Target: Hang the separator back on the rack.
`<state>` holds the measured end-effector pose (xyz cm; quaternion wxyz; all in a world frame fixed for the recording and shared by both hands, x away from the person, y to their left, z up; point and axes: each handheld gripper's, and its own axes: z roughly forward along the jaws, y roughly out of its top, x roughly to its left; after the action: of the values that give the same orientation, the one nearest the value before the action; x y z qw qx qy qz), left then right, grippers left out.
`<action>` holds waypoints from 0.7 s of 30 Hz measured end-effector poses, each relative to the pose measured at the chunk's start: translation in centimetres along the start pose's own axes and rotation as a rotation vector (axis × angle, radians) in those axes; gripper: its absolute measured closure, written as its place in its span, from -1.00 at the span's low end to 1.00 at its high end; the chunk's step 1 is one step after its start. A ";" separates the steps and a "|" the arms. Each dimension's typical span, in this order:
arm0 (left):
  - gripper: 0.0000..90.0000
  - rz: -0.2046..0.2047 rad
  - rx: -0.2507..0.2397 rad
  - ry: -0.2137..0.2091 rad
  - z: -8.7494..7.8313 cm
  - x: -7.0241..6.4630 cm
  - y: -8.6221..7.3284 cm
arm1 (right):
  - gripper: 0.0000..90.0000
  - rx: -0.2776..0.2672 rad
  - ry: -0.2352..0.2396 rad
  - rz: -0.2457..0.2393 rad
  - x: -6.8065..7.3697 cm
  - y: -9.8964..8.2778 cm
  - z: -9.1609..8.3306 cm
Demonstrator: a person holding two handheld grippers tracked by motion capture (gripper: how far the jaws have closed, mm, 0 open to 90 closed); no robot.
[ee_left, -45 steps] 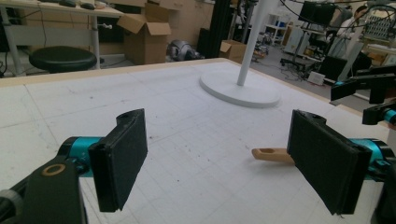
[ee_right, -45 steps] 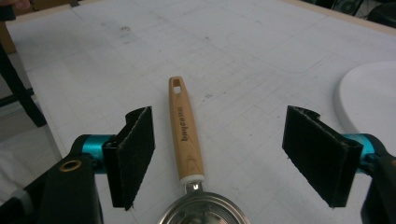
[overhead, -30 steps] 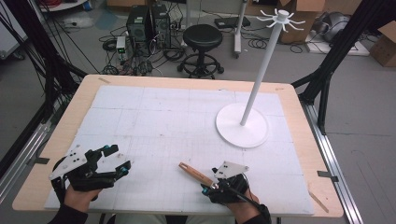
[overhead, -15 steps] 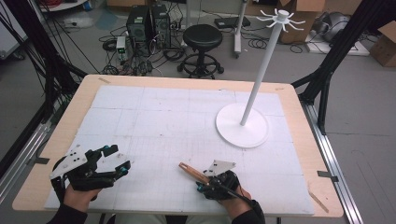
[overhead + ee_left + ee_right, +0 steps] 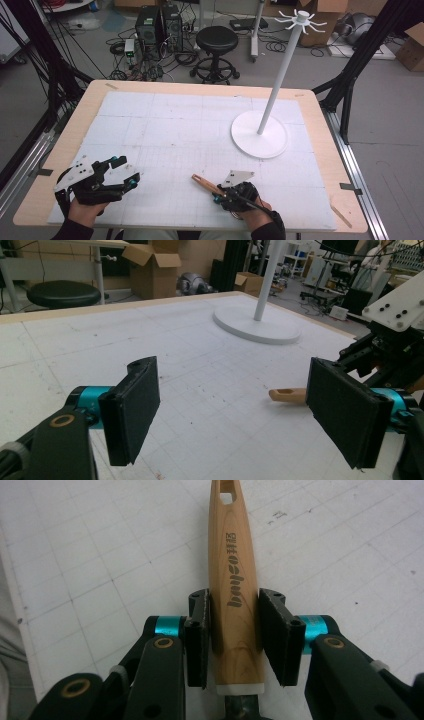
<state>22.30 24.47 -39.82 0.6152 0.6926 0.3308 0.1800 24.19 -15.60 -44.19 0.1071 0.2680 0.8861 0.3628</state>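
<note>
A light wooden handle (image 5: 202,181) with a hole at its tip lies on the white gridded mat near the table's front edge. My right gripper (image 5: 221,194) holds it. In the right gripper view the handle (image 5: 234,575) runs straight up between the two black pads, which press on both its sides. These jaws have just been closing on the handle, and my right gripper (image 5: 234,611) now stands shut on it. At the front left, my left gripper (image 5: 127,171) rests low over the mat. Its jaws (image 5: 240,402) are wide apart and hold nothing. The handle's tip (image 5: 286,395) lies beyond them.
A white stand (image 5: 260,135) with a round base, a tall pole and hooks at its top is at the right back of the mat; its base (image 5: 257,326) lies far ahead of my left gripper. A stool, boxes and cables are on the floor beyond the table.
My right gripper's jaws have closed from wide apart onto the wooden handle, with the hand shifting slightly. The left gripper has kept still.
</note>
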 end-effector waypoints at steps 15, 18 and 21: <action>-0.48 0.000 0.009 -0.007 0.2 0.0 0.0 | 0.48 0.032 0.002 0.005 0.0 0.4 -0.1; -0.48 -0.004 0.009 -0.010 0.2 0.0 0.0 | 0.48 0.029 0.014 0.024 -0.1 0.4 -0.3; -0.48 -0.005 0.010 -0.013 0.3 0.0 0.0 | 0.48 0.009 0.030 0.052 -0.5 0.3 -0.6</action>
<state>22.47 24.27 -39.83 0.6141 0.6961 0.3295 0.1723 24.47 -16.04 -43.51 0.0832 0.2859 0.8820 0.3653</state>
